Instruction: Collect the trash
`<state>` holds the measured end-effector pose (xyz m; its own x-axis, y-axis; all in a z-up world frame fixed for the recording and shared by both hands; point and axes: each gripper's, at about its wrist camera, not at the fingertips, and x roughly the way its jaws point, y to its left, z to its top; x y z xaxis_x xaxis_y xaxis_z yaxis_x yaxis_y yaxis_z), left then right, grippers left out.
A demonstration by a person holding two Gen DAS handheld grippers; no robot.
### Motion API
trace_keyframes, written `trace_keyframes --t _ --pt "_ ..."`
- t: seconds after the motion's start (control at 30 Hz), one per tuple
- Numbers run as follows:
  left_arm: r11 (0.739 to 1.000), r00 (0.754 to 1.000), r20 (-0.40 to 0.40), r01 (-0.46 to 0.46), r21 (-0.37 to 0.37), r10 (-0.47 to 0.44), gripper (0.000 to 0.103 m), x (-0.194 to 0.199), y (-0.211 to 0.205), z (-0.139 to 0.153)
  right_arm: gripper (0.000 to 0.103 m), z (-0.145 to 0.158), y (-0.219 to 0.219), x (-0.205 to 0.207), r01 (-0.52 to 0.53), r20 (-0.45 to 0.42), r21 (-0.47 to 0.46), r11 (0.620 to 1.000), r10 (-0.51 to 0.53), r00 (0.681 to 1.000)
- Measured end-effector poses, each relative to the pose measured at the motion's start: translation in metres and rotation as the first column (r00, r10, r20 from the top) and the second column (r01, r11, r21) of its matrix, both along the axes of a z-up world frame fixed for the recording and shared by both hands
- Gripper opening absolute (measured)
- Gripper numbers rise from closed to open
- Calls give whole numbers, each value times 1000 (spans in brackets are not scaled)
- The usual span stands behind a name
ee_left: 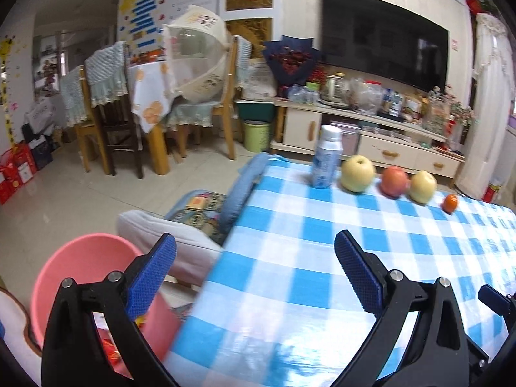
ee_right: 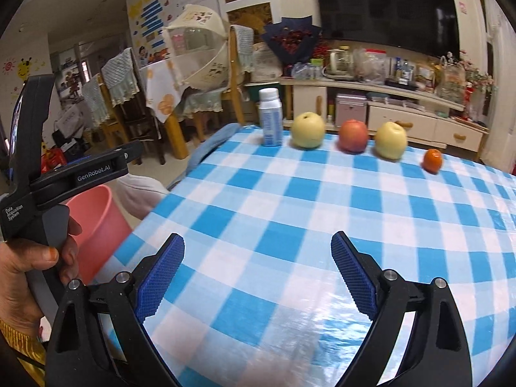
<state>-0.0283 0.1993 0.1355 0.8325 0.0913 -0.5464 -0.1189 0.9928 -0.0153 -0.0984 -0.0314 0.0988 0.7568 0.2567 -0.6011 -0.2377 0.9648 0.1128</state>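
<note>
— Both grippers are spread wide and carry nothing: the left gripper hangs over the near left corner of the checked tablecloth, and the right gripper hovers above the cloth further in.

— And the trash?

— A small white-and-blue bottle stands upright at the far edge of the table, leftmost in a row. Beside it come a yellow pear, a red apple, a second yellow pear and a small orange, each apart from its neighbour.

— Where does the bin sit?

— A pink bucket stands on the floor just off the table's left corner, under the left gripper's left finger. Something red lies inside it, too hidden to name.

— Whose hand shows?

— The left hand, wrapped around the left gripper's handle at the edge of the right wrist view.
</note>
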Motion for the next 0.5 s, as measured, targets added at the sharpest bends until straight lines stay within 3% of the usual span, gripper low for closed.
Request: trace_keyframes --t 0.5 --pt "969 978 -44 208 131 -204 99 5 -113 -22 92 -7 -82 -16 154 52 -98 983 -150 987"
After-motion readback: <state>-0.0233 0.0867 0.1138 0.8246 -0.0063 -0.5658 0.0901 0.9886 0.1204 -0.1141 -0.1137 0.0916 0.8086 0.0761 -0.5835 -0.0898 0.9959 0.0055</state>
